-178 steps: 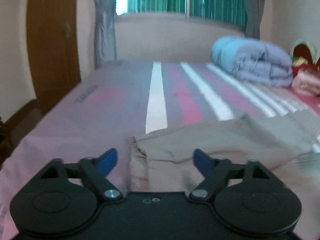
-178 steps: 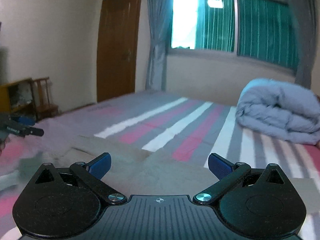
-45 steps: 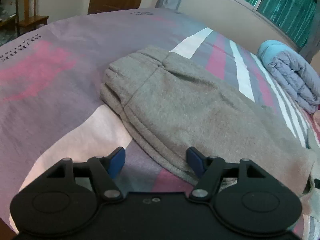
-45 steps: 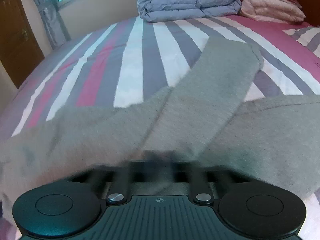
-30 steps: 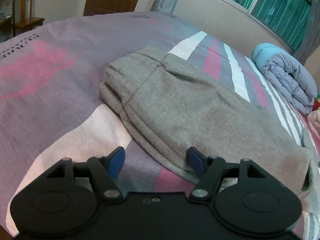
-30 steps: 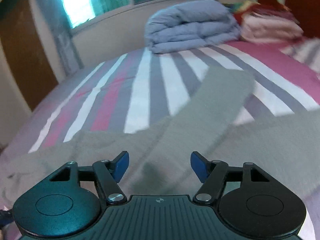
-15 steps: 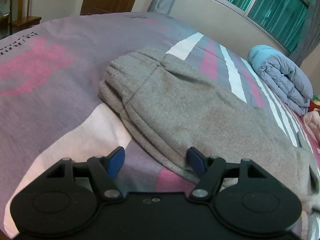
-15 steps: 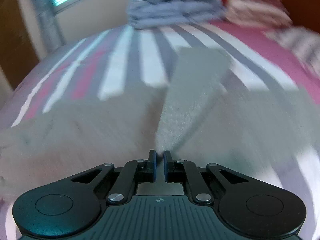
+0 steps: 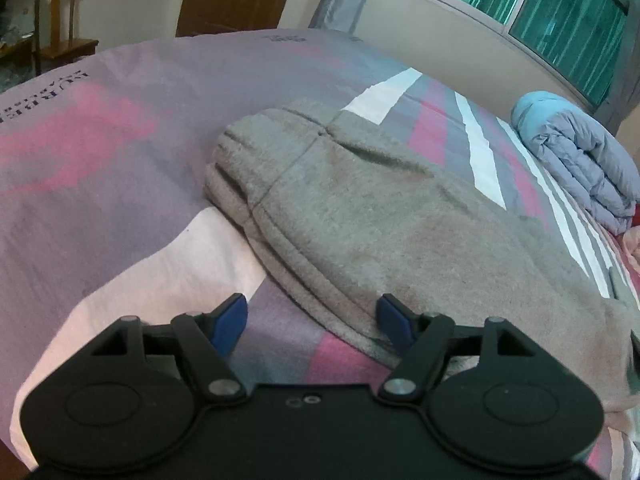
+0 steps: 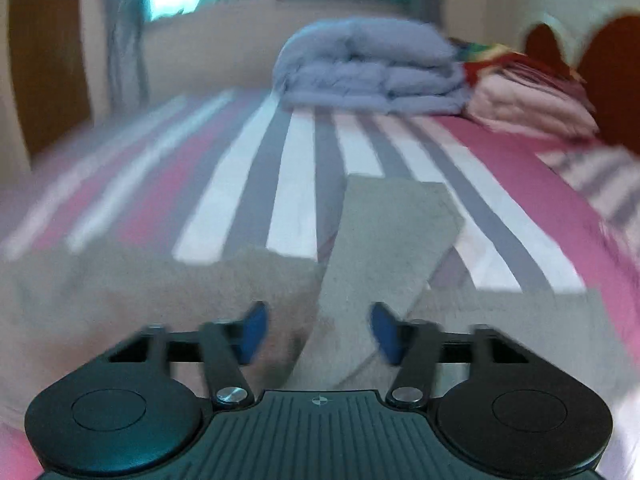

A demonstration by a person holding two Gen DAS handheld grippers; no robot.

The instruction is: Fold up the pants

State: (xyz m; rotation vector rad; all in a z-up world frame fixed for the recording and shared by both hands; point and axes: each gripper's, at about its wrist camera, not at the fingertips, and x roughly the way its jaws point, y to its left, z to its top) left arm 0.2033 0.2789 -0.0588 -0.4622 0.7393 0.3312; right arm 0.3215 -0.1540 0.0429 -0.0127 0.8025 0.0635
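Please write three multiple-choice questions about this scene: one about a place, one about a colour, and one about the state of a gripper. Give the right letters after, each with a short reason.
1. Where do the pants lie?
A. on a chair
B. on the striped bedsheet
C. on the floor

2. What colour is the folded duvet at the far end of the bed?
A. light blue
B. yellow
C. black

3. How is the left gripper?
A. shut on the pants
B. open
C. holding the duvet

Answers:
1 B, the grey cloth is spread over the stripes.
2 A, both views show it pale blue.
3 B, its blue fingers stand wide apart, gripping nothing.
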